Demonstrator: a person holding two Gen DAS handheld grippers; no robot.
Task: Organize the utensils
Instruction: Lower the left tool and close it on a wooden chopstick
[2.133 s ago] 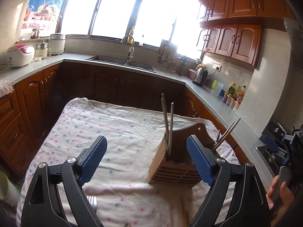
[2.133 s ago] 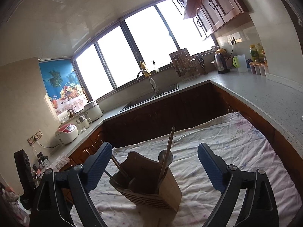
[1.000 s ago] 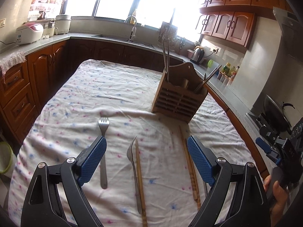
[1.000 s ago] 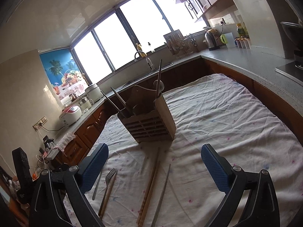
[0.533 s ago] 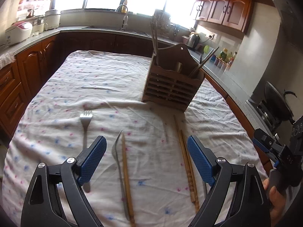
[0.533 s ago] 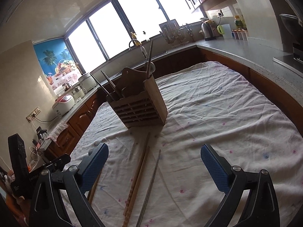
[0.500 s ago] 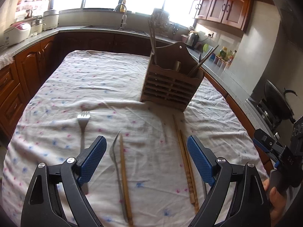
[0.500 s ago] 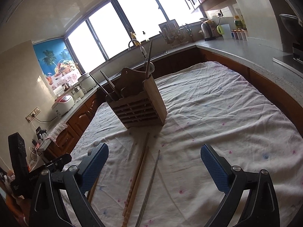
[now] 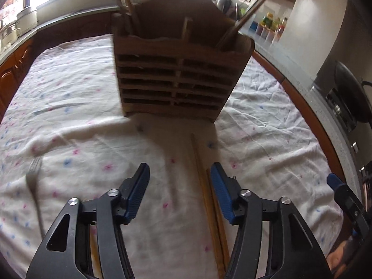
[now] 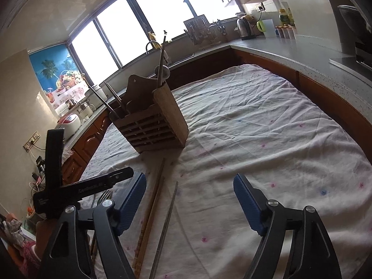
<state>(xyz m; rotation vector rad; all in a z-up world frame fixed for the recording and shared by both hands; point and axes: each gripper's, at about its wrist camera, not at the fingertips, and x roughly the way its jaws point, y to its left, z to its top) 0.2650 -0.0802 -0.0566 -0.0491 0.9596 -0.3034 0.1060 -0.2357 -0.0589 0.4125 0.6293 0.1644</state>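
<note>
A slatted wooden utensil holder point(image 9: 179, 74) stands on the flowered cloth, with chopsticks and metal handles sticking out of it. My left gripper point(image 9: 179, 181) hovers low over the cloth just in front of it. Its jaws are closing, and a pair of wooden chopsticks point(image 9: 204, 186) lies flat between them, close to the right pad point(image 9: 218, 186), which is not touching them. A fork point(image 9: 32, 186) lies to the left. My right gripper point(image 10: 190, 197) is also closing over the cloth. The wooden chopsticks point(image 10: 151, 204) and a metal chopstick point(image 10: 167, 220) lie by its left pad, ungripped.
The holder point(image 10: 153, 125) appears again in the right wrist view, with the left gripper's body point(image 10: 81, 188) low at the left and a fork point(image 10: 103, 196) behind it. Grey counters point(image 10: 302, 44) with a kettle and jars ring the table. A dark pan point(image 9: 351, 97) sits at the right.
My left gripper has moved forward and down toward the holder, which now fills the top of its view, and its jaws have narrowed. The right gripper's jaws have narrowed too and it has dipped slightly.
</note>
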